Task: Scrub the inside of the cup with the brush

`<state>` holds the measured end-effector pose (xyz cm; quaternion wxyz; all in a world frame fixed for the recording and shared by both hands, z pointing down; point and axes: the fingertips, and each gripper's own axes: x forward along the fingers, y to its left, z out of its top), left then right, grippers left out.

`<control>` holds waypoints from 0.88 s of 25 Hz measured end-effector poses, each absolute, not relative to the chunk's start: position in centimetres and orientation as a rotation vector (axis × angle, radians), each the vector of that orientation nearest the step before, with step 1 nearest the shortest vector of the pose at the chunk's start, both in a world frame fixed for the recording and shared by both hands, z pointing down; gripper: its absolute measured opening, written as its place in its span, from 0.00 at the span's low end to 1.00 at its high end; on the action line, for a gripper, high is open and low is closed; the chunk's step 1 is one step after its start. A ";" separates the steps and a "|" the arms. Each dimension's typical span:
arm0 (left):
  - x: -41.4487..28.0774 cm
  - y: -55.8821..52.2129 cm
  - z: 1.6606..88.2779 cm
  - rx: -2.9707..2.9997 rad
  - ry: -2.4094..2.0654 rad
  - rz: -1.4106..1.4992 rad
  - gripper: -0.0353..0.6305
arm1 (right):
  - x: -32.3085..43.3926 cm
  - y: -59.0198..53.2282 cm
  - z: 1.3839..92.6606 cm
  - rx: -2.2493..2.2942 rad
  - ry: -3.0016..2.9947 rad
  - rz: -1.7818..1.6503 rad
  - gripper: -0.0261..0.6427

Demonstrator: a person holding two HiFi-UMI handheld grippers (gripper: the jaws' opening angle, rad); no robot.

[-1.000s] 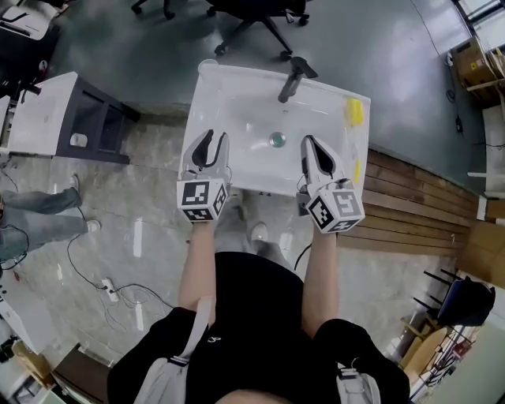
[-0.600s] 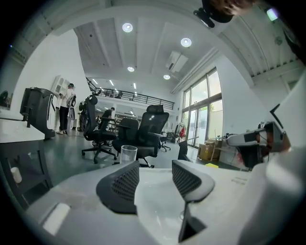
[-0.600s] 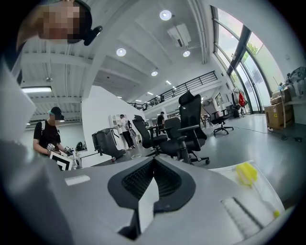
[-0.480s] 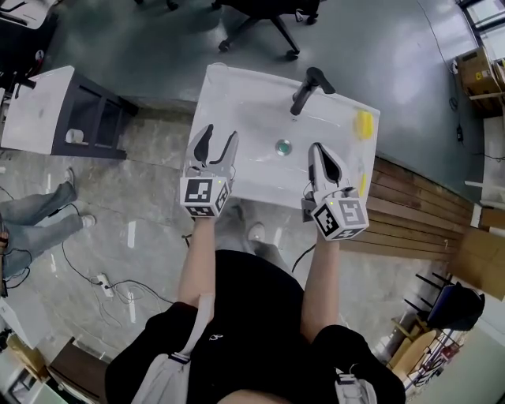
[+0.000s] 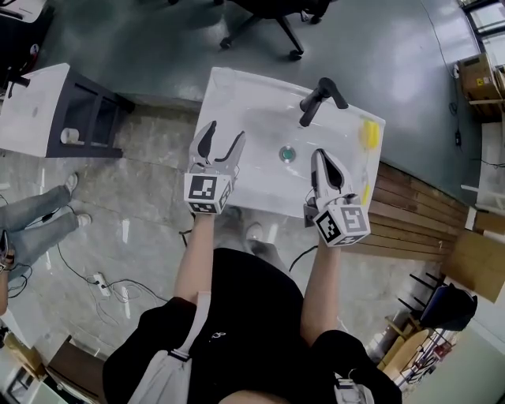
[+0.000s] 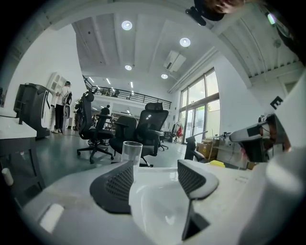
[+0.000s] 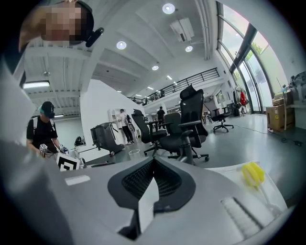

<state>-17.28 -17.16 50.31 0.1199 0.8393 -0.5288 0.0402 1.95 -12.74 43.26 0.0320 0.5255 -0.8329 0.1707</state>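
A clear empty cup (image 6: pixel 131 152) stands upright on the far left corner of the white sink (image 5: pixel 252 102); it also shows small in the right gripper view (image 7: pixel 134 153). The brush (image 5: pixel 368 134), yellow-headed with a pale handle, lies on the sink's right rim (image 7: pixel 252 173). My left gripper (image 5: pixel 222 136) hovers over the sink's near left part, short of the cup. Its jaws have just been opening and stand open with nothing between them (image 6: pixel 155 167). My right gripper (image 5: pixel 320 155) is shut and empty over the near right part, left of the brush (image 7: pixel 154 165).
A black faucet (image 5: pixel 319 99) rises at the sink's back and a drain (image 5: pixel 287 154) sits in the basin. Office chairs (image 5: pixel 268 20) stand beyond the sink. A white desk (image 5: pixel 39 102) and a person's legs (image 5: pixel 35 217) are at the left, wooden planks (image 5: pixel 418 213) at the right.
The left gripper's jaws have spread from nearly closed to wide apart. Both grippers have crept forward over the sink's near edge. The right gripper stays closed.
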 end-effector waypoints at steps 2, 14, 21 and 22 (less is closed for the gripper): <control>-17.3 -17.7 50.6 2.454 -1.539 0.118 0.49 | 1.9 -13.0 43.4 1.622 -2.556 0.527 0.04; -17.8 -22.0 51.8 2.480 -1.534 0.163 0.53 | 2.0 -14.8 43.7 1.671 -2.507 0.525 0.04; -18.1 -24.4 52.3 2.482 -1.534 0.198 0.53 | 1.8 -16.4 43.7 1.692 -2.488 0.526 0.04; -18.3 -24.7 52.4 2.482 -1.537 0.200 0.53 | 1.7 -16.6 43.7 1.694 -2.486 0.526 0.04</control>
